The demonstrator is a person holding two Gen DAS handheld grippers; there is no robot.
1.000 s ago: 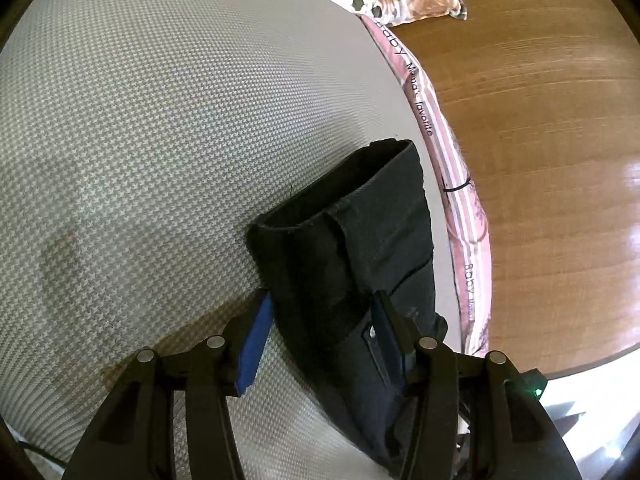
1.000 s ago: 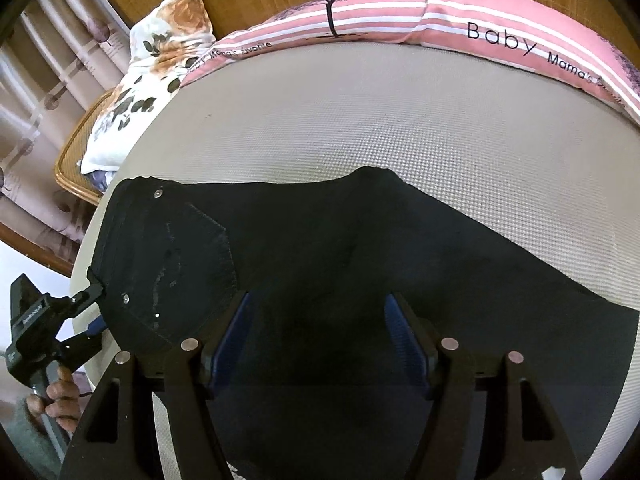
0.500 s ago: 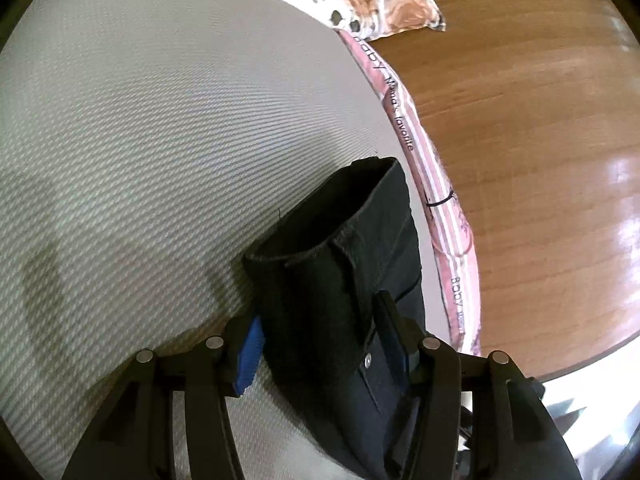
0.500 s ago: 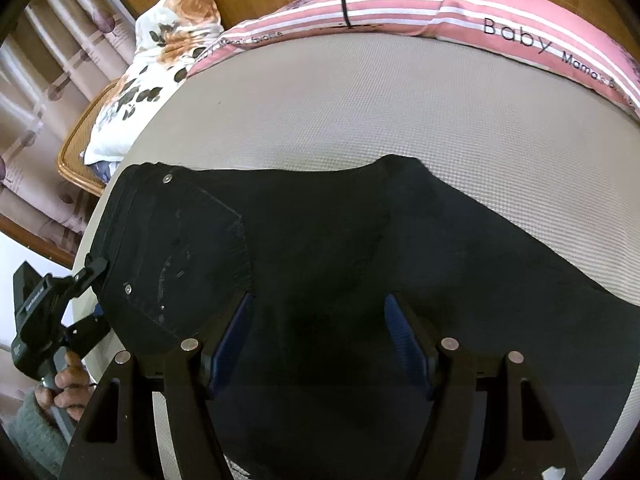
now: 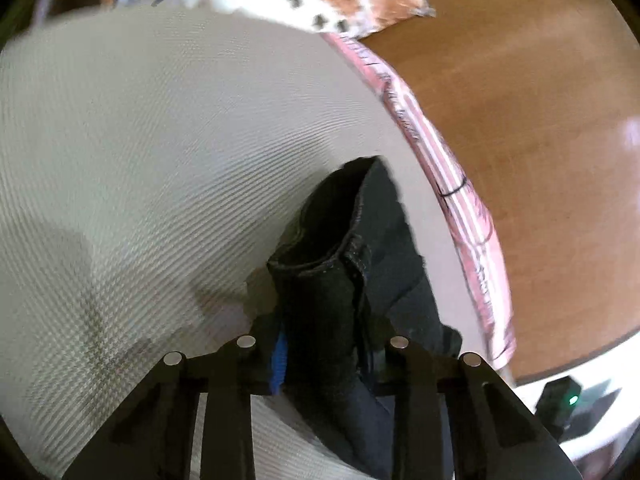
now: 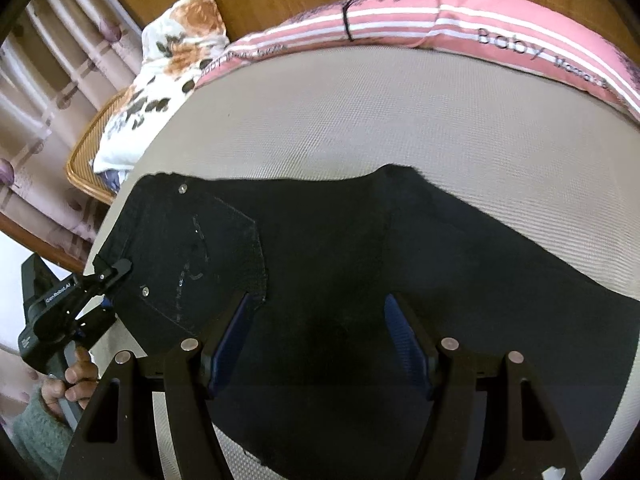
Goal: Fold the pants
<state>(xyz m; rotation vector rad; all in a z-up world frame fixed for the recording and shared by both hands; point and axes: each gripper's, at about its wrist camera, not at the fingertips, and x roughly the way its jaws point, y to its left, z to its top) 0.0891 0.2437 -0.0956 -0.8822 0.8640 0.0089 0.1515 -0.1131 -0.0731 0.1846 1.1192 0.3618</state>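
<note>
While your left tool (image 5: 324, 354) has just closed, clamping the pants' (image 6: 360, 280) waistband, their length runs rightward under your gaping, empty right tool (image 6: 318, 336).

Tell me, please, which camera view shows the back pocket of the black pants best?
The right wrist view: the back pocket lies flat and unobstructed on the pants, stitching and rivets visible. The left wrist view shows only the bunched waistband edge between the left gripper fingers; no pocket can be made out.
</note>
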